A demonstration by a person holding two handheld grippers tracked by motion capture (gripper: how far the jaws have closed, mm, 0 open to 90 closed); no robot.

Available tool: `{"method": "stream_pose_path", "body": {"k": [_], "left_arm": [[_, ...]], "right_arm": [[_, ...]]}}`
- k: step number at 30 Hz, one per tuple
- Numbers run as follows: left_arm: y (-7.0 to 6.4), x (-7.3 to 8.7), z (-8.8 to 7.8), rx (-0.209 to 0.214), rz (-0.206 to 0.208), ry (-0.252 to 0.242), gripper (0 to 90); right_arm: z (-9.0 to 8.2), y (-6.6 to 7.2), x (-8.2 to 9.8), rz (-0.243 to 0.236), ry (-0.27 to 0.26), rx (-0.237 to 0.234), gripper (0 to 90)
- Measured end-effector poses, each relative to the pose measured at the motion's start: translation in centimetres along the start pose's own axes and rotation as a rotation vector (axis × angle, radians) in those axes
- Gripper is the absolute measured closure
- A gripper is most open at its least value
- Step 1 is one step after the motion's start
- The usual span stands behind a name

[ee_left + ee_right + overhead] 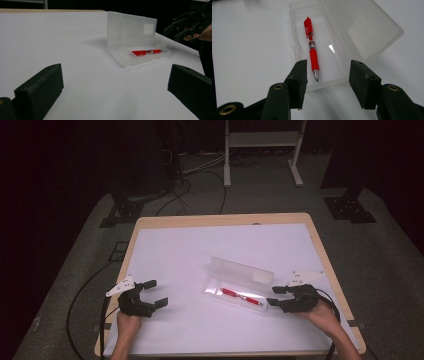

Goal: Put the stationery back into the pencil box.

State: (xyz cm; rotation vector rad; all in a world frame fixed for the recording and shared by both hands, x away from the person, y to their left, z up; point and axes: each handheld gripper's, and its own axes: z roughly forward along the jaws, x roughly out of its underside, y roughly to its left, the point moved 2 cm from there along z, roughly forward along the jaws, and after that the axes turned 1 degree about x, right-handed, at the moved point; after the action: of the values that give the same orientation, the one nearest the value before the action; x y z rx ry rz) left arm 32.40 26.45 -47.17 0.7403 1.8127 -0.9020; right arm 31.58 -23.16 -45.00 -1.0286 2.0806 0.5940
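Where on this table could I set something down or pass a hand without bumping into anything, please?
The white sheet is bare across its far half behind the open clear case, and between the left gripper and the case. It is tight at the case's near right end, where the right gripper, open, sits close to the red pen.

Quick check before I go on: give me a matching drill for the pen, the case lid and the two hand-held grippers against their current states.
Things:
1. red pen
2. case lid
3. left hand-held gripper
4. right hand-held gripper

States:
A. open, near the table's left front, apart from the case
B. lying in the clear case's tray
C. raised upright
D. open, jaws at the case's end, by the pen tip

Pairs: 1-B, 2-C, 3-A, 4-D
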Motion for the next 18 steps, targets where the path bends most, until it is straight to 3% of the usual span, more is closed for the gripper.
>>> {"method": "stream_pose_path", "body": {"k": [18], "left_arm": [[0.0,0.0,0.0,0.001,0.002,0.003,0.0]], "right_arm": [[-1.8,-0.6,2.1,0.041,0.003,0.042,45.8]]}}
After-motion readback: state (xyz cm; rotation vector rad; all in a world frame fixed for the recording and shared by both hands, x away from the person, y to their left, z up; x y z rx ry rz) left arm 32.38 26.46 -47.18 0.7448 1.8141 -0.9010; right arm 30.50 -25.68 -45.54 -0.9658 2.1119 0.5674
